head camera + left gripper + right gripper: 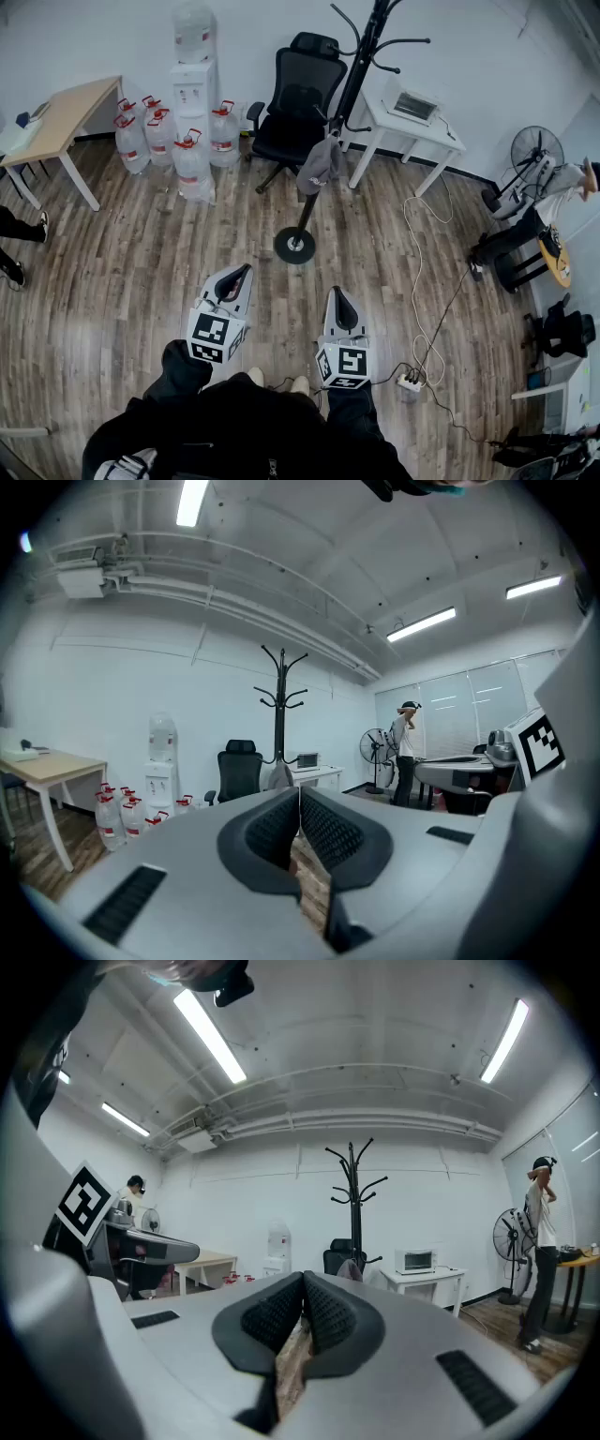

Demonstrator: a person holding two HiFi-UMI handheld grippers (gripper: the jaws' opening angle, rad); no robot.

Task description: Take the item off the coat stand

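Coat stand (309,204): black, upright on a round base on the wood floor; curved hooks at the top.
Cap (321,161): grey, hanging against the stand's pole about halfway up, touching it; not yet taken off.
Left gripper (244,270): on the person's side of the stand's base and a little left of it, well apart from the cap; its tongs are pressed together with nothing between them, tips pointing toward the stand.
Right gripper (337,293): on the person's side of the stand's base and a little right of it, also well apart from the cap; its tongs are closed tip to tip and hold nothing.
Office chair (298,98): black, just behind the stand, left of the pole.
White table (441,136): behind the stand to its right, close to the pole; a small oven-like box (413,104) sits on top.
Water dispenser (193,70): behind the stand and to its left, past the chair, with red-capped water bottles (192,155) clustered at its foot.
Wooden table (67,112): far left of the stand, against the wall.
Fan (536,150): far right of the stand; a person (562,187) just beside it.
Power strip (410,382): on the floor, on the near side of the stand and to its right; a white cable (414,272) runs from it up toward the white table.
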